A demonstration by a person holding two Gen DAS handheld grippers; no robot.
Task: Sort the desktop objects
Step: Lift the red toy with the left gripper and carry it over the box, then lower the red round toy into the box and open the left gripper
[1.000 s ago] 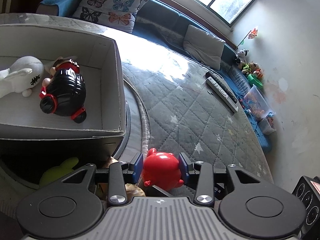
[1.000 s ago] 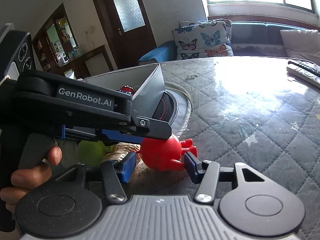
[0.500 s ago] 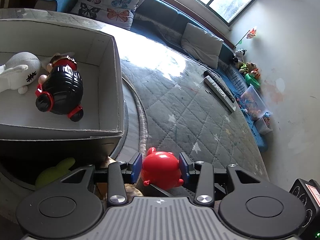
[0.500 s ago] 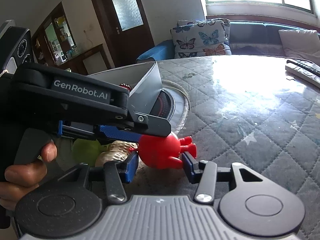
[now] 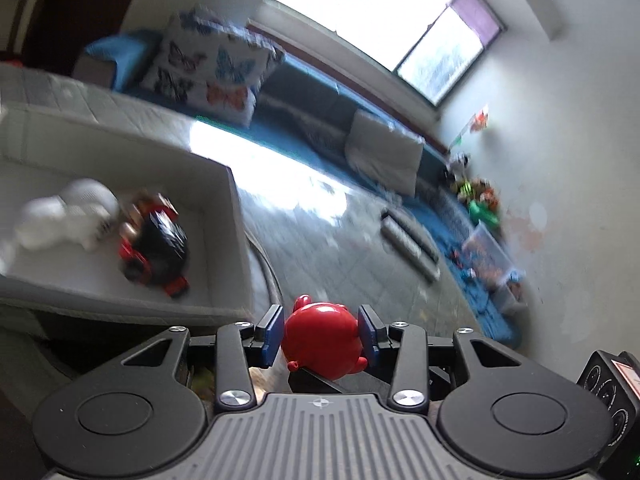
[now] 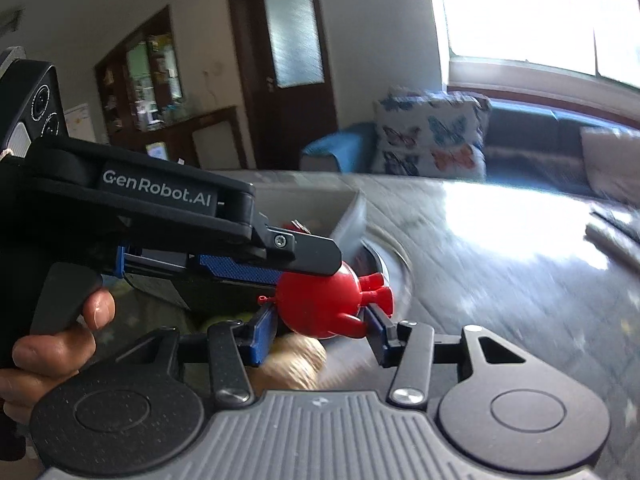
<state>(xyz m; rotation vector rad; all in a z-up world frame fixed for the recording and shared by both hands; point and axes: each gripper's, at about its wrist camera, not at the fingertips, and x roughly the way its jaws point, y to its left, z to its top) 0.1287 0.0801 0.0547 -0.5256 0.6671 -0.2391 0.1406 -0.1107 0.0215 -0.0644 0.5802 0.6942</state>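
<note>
From the left wrist view we see the left tongs [image 5: 320, 335] closed on the red pig toy [image 5: 322, 340], one blue pad pressed against each flank, the snout end pointing forward and away from us. The grey box [image 5: 224, 248] lies ahead and to the left of the pig, below it, with a black-and-red toy [image 5: 160, 246] and a white plush [image 5: 68, 216] already inside (both blurred). We judge that the carry must go left and forward to bring the pig over the box's open top.

From the right wrist view the red pig toy [image 6: 320, 304] sits in the gap of the right tongs [image 6: 320, 334], which stand wide open; its left pad lies beside the pig, but we cannot tell whether either pad touches. The left tongs reach in from the left, over the pig, so the left hand has it, and the box [image 6: 344, 216] lies just behind. A tan object [image 6: 292, 364] rests on the bench [image 6: 500, 280] beneath.
</note>
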